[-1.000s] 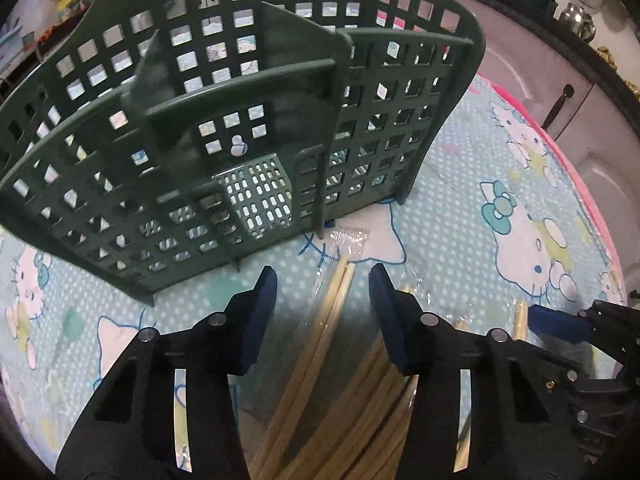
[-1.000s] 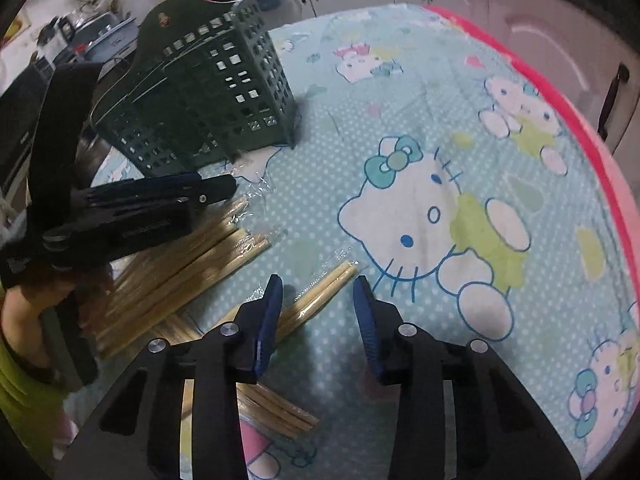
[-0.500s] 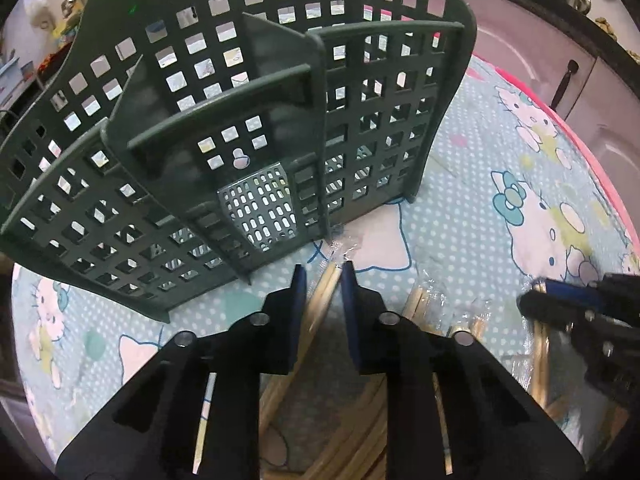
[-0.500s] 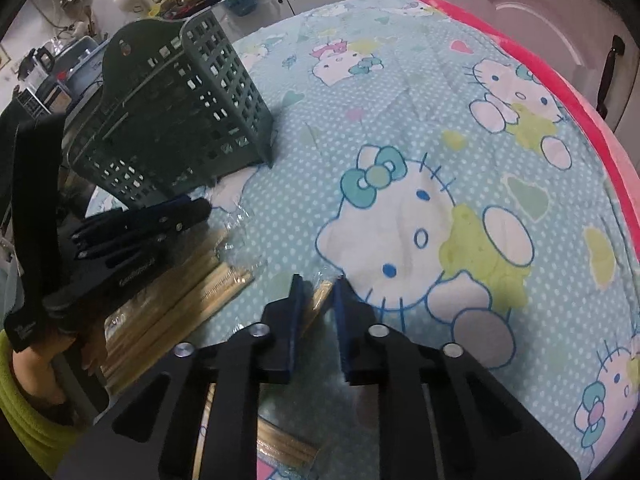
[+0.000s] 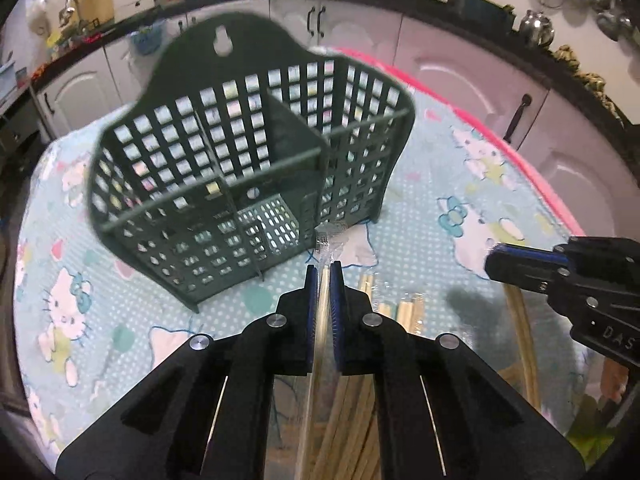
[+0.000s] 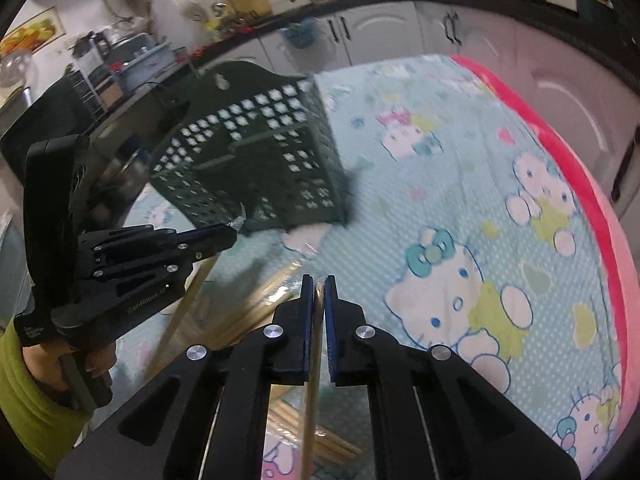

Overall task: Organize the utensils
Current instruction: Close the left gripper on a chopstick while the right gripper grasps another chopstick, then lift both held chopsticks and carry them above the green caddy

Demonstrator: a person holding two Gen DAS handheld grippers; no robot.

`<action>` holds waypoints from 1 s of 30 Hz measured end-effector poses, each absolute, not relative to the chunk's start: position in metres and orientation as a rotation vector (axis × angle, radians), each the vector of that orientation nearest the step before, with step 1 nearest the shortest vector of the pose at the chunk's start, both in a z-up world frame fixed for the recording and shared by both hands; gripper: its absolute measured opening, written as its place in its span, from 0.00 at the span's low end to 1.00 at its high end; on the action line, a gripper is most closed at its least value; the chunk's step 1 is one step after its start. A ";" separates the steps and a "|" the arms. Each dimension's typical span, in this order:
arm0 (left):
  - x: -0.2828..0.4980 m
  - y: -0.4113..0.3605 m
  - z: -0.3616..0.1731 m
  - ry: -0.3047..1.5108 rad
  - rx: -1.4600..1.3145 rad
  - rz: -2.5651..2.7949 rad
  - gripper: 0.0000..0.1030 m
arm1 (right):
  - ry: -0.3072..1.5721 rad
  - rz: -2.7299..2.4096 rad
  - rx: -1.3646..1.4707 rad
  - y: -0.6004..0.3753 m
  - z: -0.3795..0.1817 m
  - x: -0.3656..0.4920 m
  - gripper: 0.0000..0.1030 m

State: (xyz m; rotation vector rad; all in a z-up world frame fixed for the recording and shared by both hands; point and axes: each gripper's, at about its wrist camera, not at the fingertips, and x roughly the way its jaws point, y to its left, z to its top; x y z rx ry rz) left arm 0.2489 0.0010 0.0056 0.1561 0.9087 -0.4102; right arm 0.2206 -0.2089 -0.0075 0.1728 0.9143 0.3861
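Observation:
A dark green slotted utensil basket [image 5: 248,152] stands on the table, its compartments holding nothing I can see. My left gripper [image 5: 324,268] hangs just in front of it, jaws closing on a plastic-wrapped pair of wooden chopsticks [image 5: 329,246] that the pads press. In the right wrist view, that left gripper [image 6: 232,234] carries its chopsticks [image 6: 188,300] slanting down. My right gripper [image 6: 319,280] is also closing, its pads clamped on another wrapped pair [image 6: 309,420]. More wrapped chopsticks [image 5: 404,308] lie on the cloth below. From the left wrist view the right gripper [image 5: 496,258] is at the right.
A teal cartoon-cat tablecloth [image 5: 460,208] with a pink edge [image 6: 580,184] covers the table. White cabinets [image 5: 460,76] and a cluttered counter run behind it. A hand [image 6: 44,360] in a green sleeve grips the left tool. The basket [image 6: 260,152] sits near the table's far left corner.
Both grippers went from open over the chopsticks to shut on a wrapped pair each. Both have risen from the table, and the basket now looks farther off.

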 end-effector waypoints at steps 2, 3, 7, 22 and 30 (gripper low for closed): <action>0.244 0.009 0.017 0.887 0.143 -0.415 0.03 | 0.894 0.402 0.157 -0.204 0.001 0.218 0.06; 0.242 0.013 0.024 0.875 0.137 -0.415 0.03 | 0.883 0.409 0.150 -0.202 0.006 0.217 0.06; 0.235 0.025 0.053 0.822 0.105 -0.414 0.03 | 0.832 0.455 0.126 -0.190 0.028 0.210 0.06; 0.212 0.019 0.128 0.615 0.003 -0.416 0.03 | 0.654 0.555 0.077 -0.172 0.103 0.194 0.05; 0.215 0.019 0.165 0.510 -0.028 -0.387 0.03 | 0.519 0.544 0.082 -0.175 0.150 0.203 0.05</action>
